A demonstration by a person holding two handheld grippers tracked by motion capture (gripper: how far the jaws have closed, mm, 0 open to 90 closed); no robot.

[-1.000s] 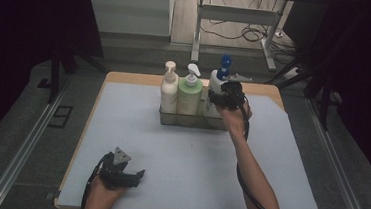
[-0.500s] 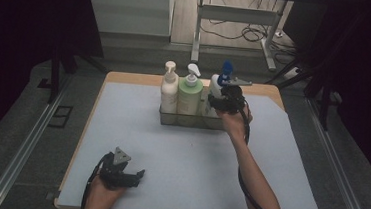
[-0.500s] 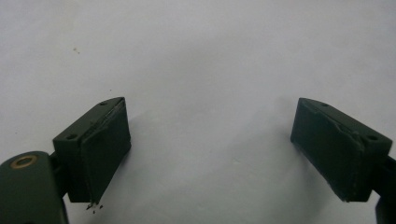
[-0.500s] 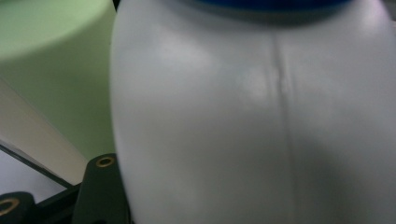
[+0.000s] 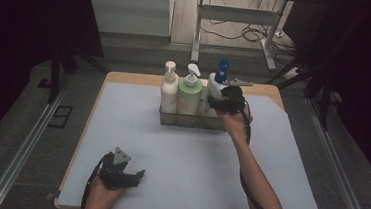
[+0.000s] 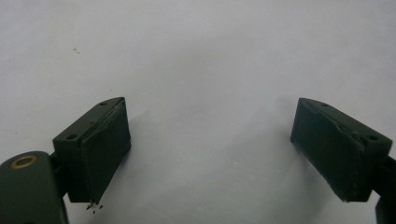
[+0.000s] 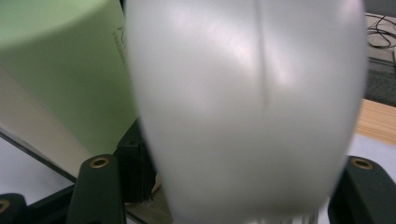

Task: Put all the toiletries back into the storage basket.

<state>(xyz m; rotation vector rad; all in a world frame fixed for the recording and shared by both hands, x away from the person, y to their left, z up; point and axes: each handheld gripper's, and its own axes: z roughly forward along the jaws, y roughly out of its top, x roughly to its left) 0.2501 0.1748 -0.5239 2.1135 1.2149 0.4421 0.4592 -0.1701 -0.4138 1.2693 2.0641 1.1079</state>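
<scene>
The white bottle (image 7: 243, 107) is clamped by the right gripper (image 5: 222, 103); the left gripper (image 5: 135, 175) is held with jaws apart.

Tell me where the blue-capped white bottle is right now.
In the high view the white bottle stands at the right end of the clear tray at the table's far edge, beside the green bottle, with the right claw around it.

At the far side of the tabletop (image 5: 179, 154) a tray (image 5: 192, 119) holds three pump bottles: cream (image 5: 169, 89), green (image 5: 190, 94) and blue-topped white (image 5: 215, 86). The right tongs (image 5: 218, 103) meet the white bottle. The left tongs (image 5: 135, 175) rest near the near-left edge.
</scene>
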